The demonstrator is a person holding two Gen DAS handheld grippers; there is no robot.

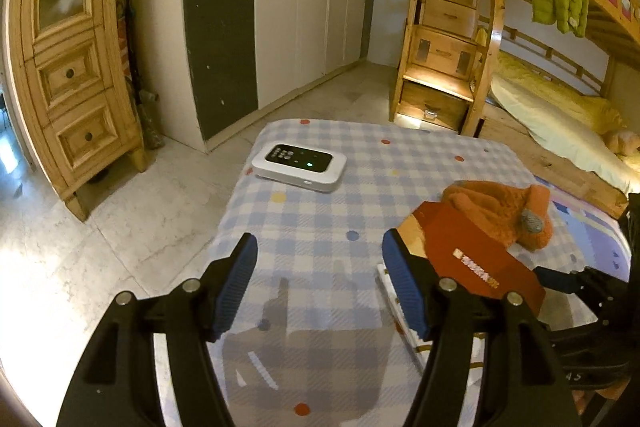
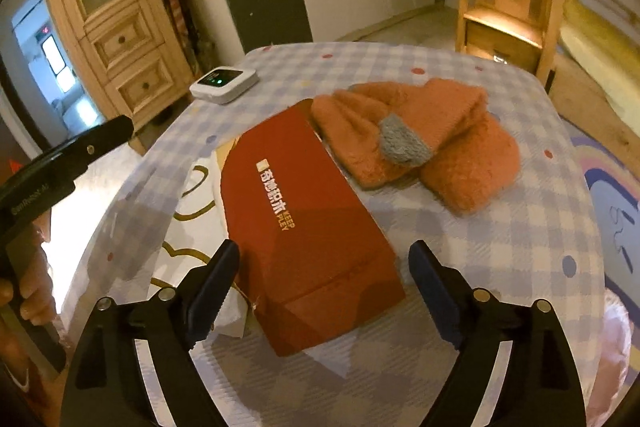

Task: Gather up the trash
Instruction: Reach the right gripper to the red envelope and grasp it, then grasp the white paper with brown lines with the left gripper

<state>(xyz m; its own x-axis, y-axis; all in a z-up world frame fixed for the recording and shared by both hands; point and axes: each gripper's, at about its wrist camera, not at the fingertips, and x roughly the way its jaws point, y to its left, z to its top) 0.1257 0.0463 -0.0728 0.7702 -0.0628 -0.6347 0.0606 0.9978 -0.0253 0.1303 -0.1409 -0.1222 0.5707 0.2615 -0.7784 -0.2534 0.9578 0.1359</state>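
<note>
I hold both grippers over the table (image 2: 500,251) with the checked cloth, and the landmark I use is the red box (image 2: 308,231), a flat red cardboard box with white and gold letters. I think this box, and the white paper (image 2: 192,227) with gold line drawings under it, are the trash to collect.

My right gripper (image 2: 324,287) has its jaws wide apart and holds nothing. The red box lies directly in front of it, its near end just between the two blue pads (image 2: 434,291), maybe a little toward the left pad. The long axis of the box runs away from me and leans to the left, so it is almost in line with my fingers, not across them. To close on it I judge I must come down over the near end, or turn the wrist.

My left gripper (image 1: 320,287) is also wide open and empty. From it, the red box (image 1: 476,259) is to the right, partly hidden behind the right pad. So the right hand is clearly nearer to the box.

Beyond the red box lies an orange fluffy thing (image 2: 432,143) with a grey patch, touching its far end; it looks like a hat or slippers, I cannot tell which. Far to the left of the box is a small white device (image 2: 224,83) with a green light.

The right view shows the white paper well; in the left view only a thin edge of it (image 1: 390,291) appears. The left view shows more of the room, with the bunk bed (image 1: 560,99) behind
</note>
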